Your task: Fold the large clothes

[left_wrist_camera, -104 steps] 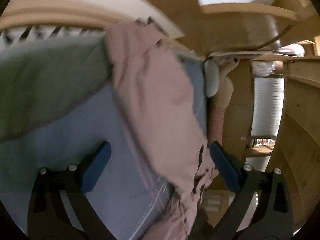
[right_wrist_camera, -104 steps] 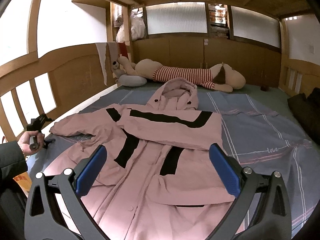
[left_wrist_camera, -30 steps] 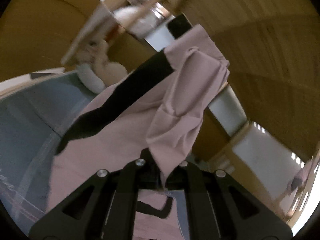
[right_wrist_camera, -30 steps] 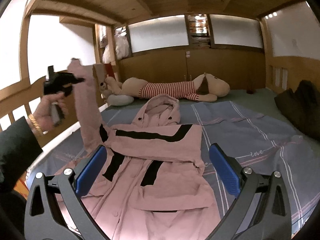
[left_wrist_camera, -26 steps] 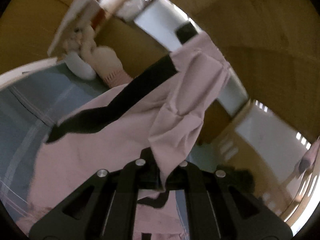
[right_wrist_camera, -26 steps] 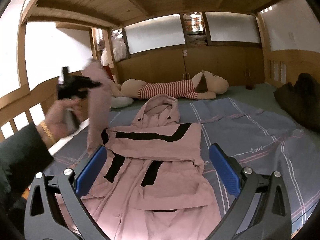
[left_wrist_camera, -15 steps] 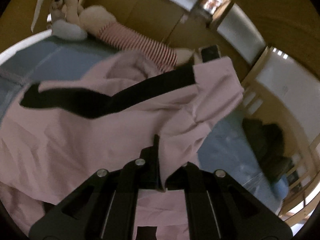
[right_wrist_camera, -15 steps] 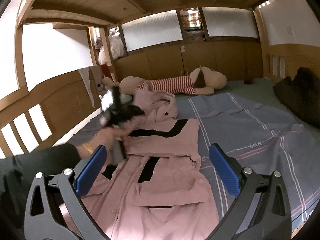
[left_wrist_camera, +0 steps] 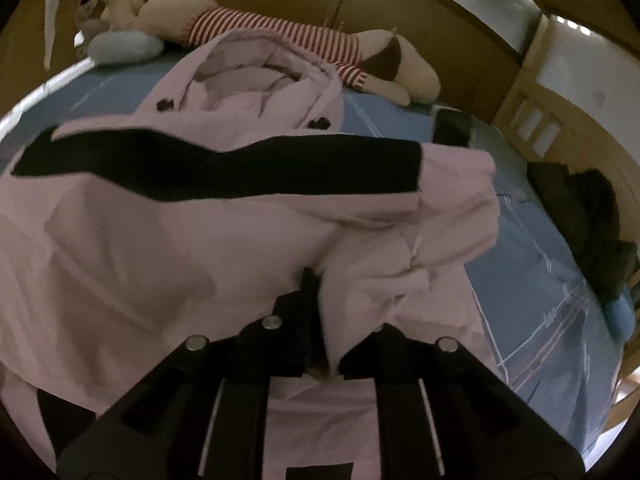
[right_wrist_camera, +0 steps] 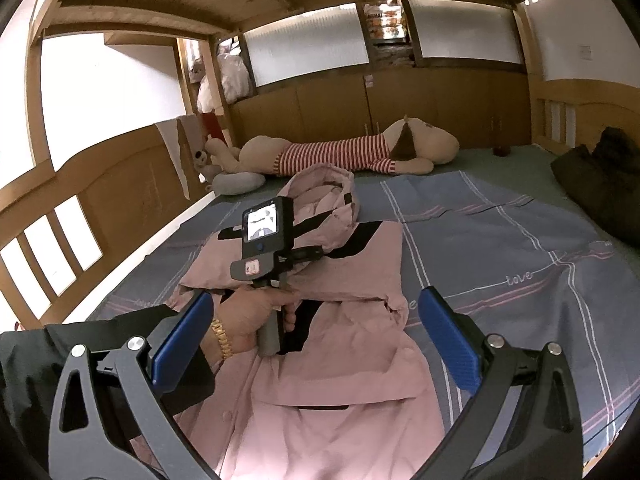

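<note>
L gripper (left_wrist_camera: 320, 320) opening, sleeve betw jaws; coat (right_wrist_camera: 344, 380) hood far.

Left gripper (left_wrist_camera: 320, 320), seen from its own wrist camera, pointing steeply downward; its jaws are nearly together and opening, with a fold of pink fabric between them. In the right wrist view the left hand (right_wrist_camera: 248, 316) wraps the grey handle of that gripper, a gold bracelet at the wrist and a dark sleeve (right_wrist_camera: 80, 344) behind it. Right gripper (right_wrist_camera: 316, 336), tilted slightly downward, jaws spread wide, blue pads (right_wrist_camera: 448, 344) holding nothing.
</note>
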A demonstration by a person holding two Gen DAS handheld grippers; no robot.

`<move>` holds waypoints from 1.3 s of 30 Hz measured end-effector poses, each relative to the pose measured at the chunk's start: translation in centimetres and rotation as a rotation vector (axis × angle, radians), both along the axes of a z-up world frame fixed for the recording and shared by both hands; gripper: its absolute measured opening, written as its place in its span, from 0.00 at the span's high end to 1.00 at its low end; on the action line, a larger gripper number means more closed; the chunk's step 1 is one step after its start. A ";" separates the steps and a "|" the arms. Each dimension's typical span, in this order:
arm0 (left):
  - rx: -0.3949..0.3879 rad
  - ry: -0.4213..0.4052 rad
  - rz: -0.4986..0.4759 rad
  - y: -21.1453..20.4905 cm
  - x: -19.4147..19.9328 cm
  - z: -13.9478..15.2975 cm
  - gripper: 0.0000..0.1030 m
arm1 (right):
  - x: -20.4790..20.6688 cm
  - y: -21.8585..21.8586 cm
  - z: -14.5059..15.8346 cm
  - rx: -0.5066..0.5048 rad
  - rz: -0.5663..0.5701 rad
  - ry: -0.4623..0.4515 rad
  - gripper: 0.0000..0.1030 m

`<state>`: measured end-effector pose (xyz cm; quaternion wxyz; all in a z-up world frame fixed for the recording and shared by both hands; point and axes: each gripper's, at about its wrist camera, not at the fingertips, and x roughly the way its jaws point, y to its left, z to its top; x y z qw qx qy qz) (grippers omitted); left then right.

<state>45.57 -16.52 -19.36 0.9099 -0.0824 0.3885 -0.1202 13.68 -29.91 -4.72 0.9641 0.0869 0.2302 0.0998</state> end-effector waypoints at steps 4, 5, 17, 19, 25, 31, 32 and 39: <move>0.007 -0.015 -0.060 -0.7 -1.1 1.3 0.05 | 0.3 0.4 -0.2 -0.003 0.002 0.006 0.01; -0.009 -0.039 -0.073 -0.6 -1.9 1.8 0.02 | 0.4 0.6 -0.3 -0.006 0.002 0.010 0.01; 0.155 -0.209 -0.138 4.7 -15.1 11.6 0.02 | 0.4 1.2 -0.4 -0.034 0.013 0.004 0.01; 0.168 -0.203 -0.115 7.1 -17.9 13.1 0.02 | 0.4 1.3 -0.4 -0.044 0.010 0.005 0.01; 0.361 -0.194 0.030 11.0 -25.3 15.3 0.02 | 0.5 2.0 -0.7 -0.070 -0.002 0.013 0.01; 0.321 -0.213 0.057 13.0 -28.6 15.1 0.02 | 1.0 3.3 -1.3 -0.115 -0.003 0.023 0.01; 0.325 -0.223 0.062 13.2 -28.8 15.0 0.02 | 1.2 3.6 -1.5 -0.126 -0.002 0.027 0.01; 0.327 -0.228 0.042 14.0 -28.6 14.4 0.02 | 1.8 5.2 -2.7 -0.189 0.007 0.052 0.01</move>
